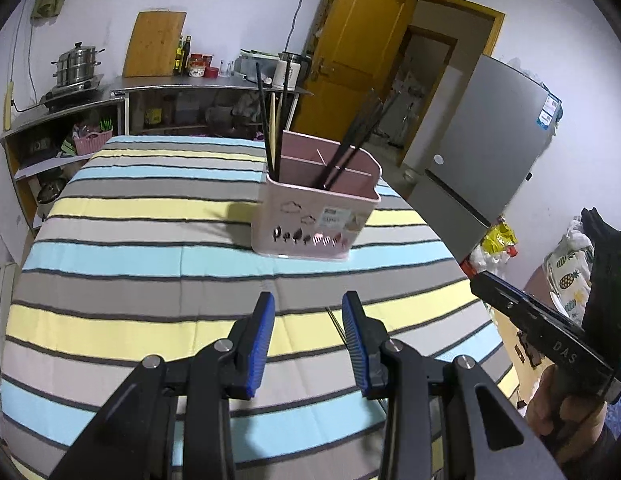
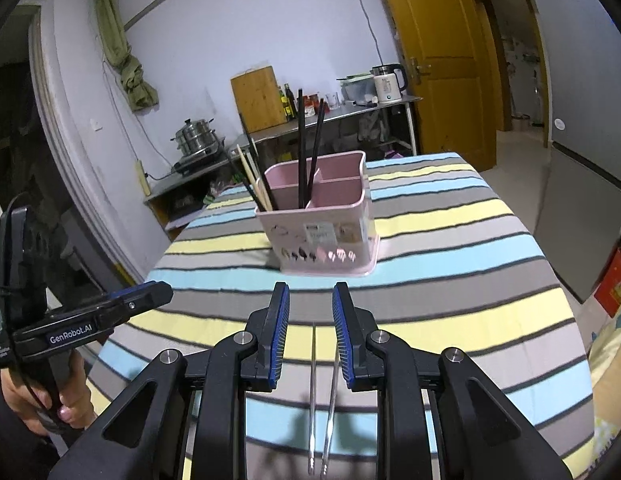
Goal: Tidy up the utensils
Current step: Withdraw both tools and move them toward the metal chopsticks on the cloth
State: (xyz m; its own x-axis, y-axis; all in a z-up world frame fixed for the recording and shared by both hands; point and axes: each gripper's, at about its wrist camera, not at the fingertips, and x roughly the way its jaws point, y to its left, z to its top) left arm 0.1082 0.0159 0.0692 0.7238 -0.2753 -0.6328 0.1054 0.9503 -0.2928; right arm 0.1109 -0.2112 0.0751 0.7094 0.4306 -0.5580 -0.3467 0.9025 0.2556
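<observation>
So we've got the pink utensil holder (image 2: 322, 216) sitting upright on the striped tablecloth (image 2: 450, 248), roughly mid-tabletop, and it's split into compartments inside. From the right wrist view, two black chopsticks (image 2: 308, 148) stand in the middle section, leaning a little apart at the tops, and over in the left-hand compartment there's a mix of black sticks and a couple of pale wooden chopsticks (image 2: 254, 182) tilted out to the left. A pair of metal chopsticks (image 2: 320, 400) is lying flat on the cloth, close together and almost parallel, on our side of the holder and well apart from it. Our right gripper (image 2: 310, 320) hovers right over them with the blue-padded jaws parted, nothing between them, and the sticks run down between the jaws in that view; can't tell from here how high above them we are. Our left gripper (image 1: 308, 336) is also over the cloth on the near side of the holder, jaws spread and holding nothing, with just a thin bit of one metal stick peeking in near its right pad. Each camera catches the other gripper off to the side, held up off the tabletop. Behind it all there's a steel counter with a steamer pot (image 2: 196, 136), a cutting board (image 2: 258, 98) and a kettle (image 2: 388, 82).
</observation>
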